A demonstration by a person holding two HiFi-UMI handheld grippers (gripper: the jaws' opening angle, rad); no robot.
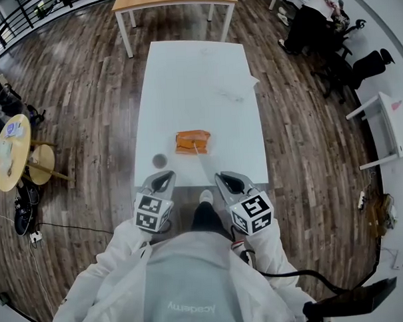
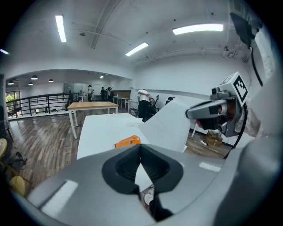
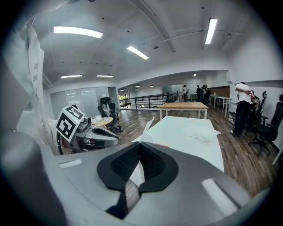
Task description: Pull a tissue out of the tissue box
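Pulling step: the tissue stretches from the tissue box toward the right gripper.
Right jaws: the right gripper is fully closed, apparently pinching the tissue's end.
Left jaws: the left gripper is closed on nothing, at the table's near edge.
Box: orange, unheld, by the near edge, midway across.
Advice: pull low and steady; the light box may drag unless pinned.

The only readable word, "Academy", stands upside down on the person's grey top at the near edge; the cubes of the left gripper and right gripper bear only black-and-white square markers, no letters.
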